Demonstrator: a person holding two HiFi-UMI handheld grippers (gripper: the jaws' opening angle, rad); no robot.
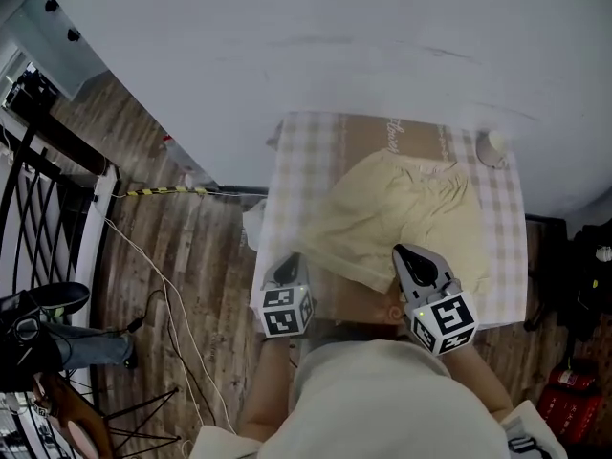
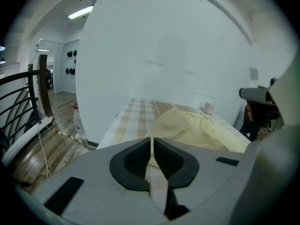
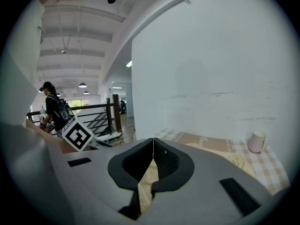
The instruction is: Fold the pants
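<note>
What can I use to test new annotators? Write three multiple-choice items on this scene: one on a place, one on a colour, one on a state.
1. Where does the white cup stand?
A. At the far right corner of the table
B. On the floor
C. On top of the pants

2. What colour are the pants?
A. Dark blue
B. Pale yellow
C. Red

3. How do the jaws of the right claw stand?
A. Wide apart
B. Clamped round the cup
C. Closed together

Answers:
1 A: the head view shows the cup on the checked cloth by the wall, clear of the garment.
2 B: the fabric spread on the table is pale yellow in all three views.
3 C: in the right gripper view the two jaws meet at their tips.
</note>
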